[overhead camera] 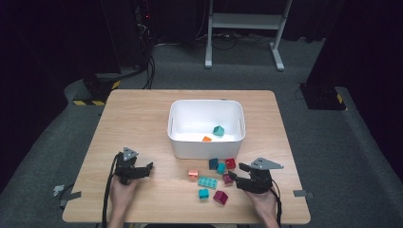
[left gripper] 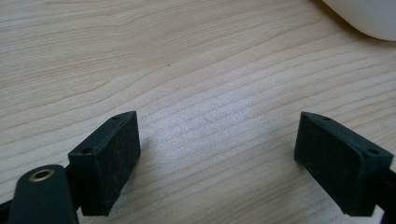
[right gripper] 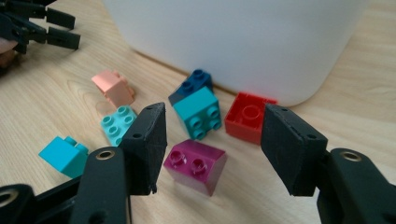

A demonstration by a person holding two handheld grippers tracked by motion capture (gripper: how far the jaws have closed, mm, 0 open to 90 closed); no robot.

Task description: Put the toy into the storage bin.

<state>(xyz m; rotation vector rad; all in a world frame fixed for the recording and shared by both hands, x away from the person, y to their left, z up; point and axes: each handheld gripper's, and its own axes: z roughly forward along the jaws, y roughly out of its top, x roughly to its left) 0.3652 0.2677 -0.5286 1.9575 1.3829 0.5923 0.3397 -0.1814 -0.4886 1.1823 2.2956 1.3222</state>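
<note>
Right tool [overhead camera: 236, 176] sits lower right of the high view, held low over the light wooden surface [overhead camera: 142, 118], jaws spread apart and empty, pointing left toward the loose bricks. In the right gripper view the small magenta sloped plastic brick [right gripper: 196, 164] lies on the surface between the two jaws, touching neither. Same brick in the high view sits just left of the jaw tips [overhead camera: 227, 178].

Left tool [overhead camera: 145, 170] is lower left of the high view, hand under it, jaws wide open over bare wood; a corner of the bin shows upper right in the left gripper view.

White rectangular plastic bin [overhead camera: 183, 147] sits centre frame. Inside it: one teal brick [overhead camera: 218, 130] and one orange brick [overhead camera: 206, 138], near the front wall, just beside each other.

Loose on the surface in front of the bin: red square brick [right gripper: 247, 116], teal four-stud brick [right gripper: 198, 113], dark blue brick [right gripper: 194, 84] against the bin wall, pink brick [right gripper: 113, 87], turquoise flat plate [right gripper: 118, 123], cyan brick [right gripper: 63, 156].
</note>
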